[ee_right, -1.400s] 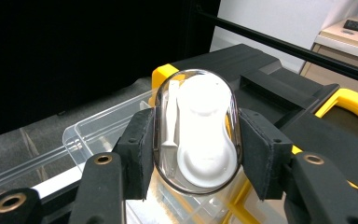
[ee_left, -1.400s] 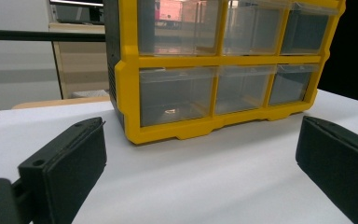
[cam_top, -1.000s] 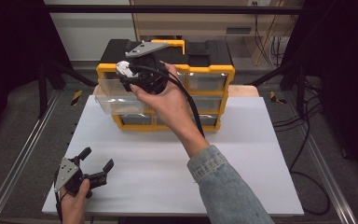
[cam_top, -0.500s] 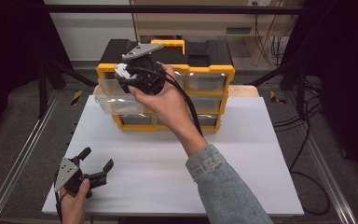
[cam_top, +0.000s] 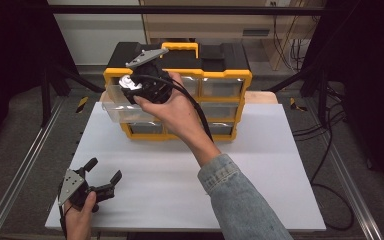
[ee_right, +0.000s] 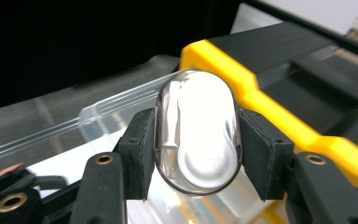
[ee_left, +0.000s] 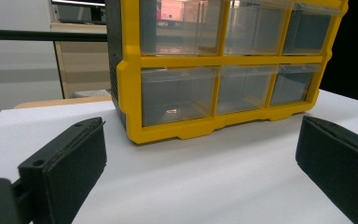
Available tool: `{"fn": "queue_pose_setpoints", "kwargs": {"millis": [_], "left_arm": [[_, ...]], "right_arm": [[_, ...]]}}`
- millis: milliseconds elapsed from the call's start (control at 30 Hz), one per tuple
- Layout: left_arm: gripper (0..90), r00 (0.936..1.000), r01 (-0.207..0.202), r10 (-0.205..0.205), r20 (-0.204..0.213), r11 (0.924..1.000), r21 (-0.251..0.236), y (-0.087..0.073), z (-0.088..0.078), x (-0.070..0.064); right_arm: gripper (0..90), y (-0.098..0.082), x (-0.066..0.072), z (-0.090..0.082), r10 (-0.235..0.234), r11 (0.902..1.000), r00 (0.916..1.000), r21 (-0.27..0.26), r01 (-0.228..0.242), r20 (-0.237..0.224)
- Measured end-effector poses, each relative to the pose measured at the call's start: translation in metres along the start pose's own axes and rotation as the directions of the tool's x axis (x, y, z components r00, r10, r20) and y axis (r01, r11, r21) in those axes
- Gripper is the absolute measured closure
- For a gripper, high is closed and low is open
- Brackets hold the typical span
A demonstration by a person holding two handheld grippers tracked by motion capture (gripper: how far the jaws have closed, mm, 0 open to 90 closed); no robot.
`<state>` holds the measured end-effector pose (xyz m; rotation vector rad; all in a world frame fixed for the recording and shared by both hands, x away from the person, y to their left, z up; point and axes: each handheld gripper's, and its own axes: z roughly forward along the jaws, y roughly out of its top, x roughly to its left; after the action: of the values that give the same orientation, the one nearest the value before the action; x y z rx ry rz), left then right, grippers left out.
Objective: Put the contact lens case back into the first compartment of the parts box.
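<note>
While I look down from the high view, I see my right gripper (cam_top: pixel 128 86) raised at the upper left corner of the yellow drawer cabinet (cam_top: pixel 230 80), clenched on a small clear capsule (cam_top: pixel 125 83) that shows as a bright spot at its tips; directly beneath the tips a clear drawer (cam_top: pixel 125 111) stands pulled out from the cabinet's left column, so I judge I hold the capsule there to let it drop into that drawer. My left gripper (cam_top: pixel 102 176) rests low on the white table (cam_top: pixel 260 165), well apart from the cabinet and nearer to me, its jaws spread and nothing between them; I keep it parked out of the way since the work needs one tool. Moving to the left gripper view, the two black jaws stand wide apart with bare table between them, and the cabinet (ee_left: pixel 130 84) sits ahead of them, its closed drawers facing the tool. Moving to the right gripper view, the capsule (ee_right: pixel 198 130) sits pinched between the two pads (ee_right: pixel 140 149), gripped across its narrow width. Its long axis runs upright in that picture, crosswise to the squeeze, one rounded end toward the tool's body and the other pointing away past the fingertips. Beyond it lie the drawer's clear rim (ee_right: pixel 98 116) and the cabinet's yellow edge (ee_right: pixel 261 107).
</note>
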<state>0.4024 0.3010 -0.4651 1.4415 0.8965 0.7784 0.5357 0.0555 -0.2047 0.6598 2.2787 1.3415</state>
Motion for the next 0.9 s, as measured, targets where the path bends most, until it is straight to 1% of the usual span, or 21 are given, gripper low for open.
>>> {"fn": "queue_pose_setpoints", "kwargs": {"millis": [33,133,233,300,433,467,500,633,767,900], "left_arm": [[1.3,1.0,-0.003,0.003,0.0,1.0,0.002,0.0,0.0,0.0],[1.3,1.0,-0.002,0.002,0.001,1.0,0.003,0.0,0.0,0.0],[1.3,1.0,-0.005,0.005,-0.001,1.0,0.004,0.0,0.0,0.0],[1.3,1.0,-0.006,0.006,-0.002,1.0,0.003,0.0,0.0,0.0],[1.3,0.9999,-0.008,0.008,-0.007,1.0,0.003,0.0,0.0,0.001],[1.3,0.9999,-0.008,0.008,-0.007,1.0,0.003,0.0,0.0,0.001],[1.3,0.9999,-0.008,0.009,-0.009,1.0,0.003,0.0,0.0,0.001],[1.2,0.9997,-0.014,0.014,-0.018,0.9999,-0.001,0.0,-0.001,0.0],[1.1,0.9996,-0.015,0.015,-0.023,0.9999,-0.007,0.001,-0.002,0.0],[1.0,0.9996,-0.018,0.018,-0.024,0.9998,-0.005,0.001,-0.001,0.0]], "right_arm": [[44.1,0.0,0.001,0.0,-0.002,1.0,1.0,-0.006,0.002,0.003],[39.1,0.001,0.001,-0.003,0.012,0.9996,0.9999,-0.027,-0.012,-0.004],[32.6,0.001,0.0,-0.009,0.022,0.9988,0.9998,-0.045,-0.021,0.004],[25.7,0.0,0.0,-0.011,0.027,0.9976,0.9993,-0.064,-0.025,0.024],[14.9,-0.004,0.0,-0.012,0.031,0.995,0.9985,-0.097,-0.027,0.045],[14.9,-0.004,0.0,-0.012,0.031,0.995,0.9985,-0.097,-0.027,0.045],[12.1,-0.004,-0.001,-0.012,0.041,0.9936,0.998,-0.107,-0.036,0.049],[8.7,-0.006,-0.003,-0.011,0.064,0.9911,0.9961,-0.121,-0.056,0.061],[8.2,-0.008,-0.004,-0.012,0.079,0.99,0.995,-0.122,-0.071,0.061],[6.3,-0.011,-0.006,-0.017,0.094,0.9859,0.9936,-0.145,-0.084,0.063]]}}
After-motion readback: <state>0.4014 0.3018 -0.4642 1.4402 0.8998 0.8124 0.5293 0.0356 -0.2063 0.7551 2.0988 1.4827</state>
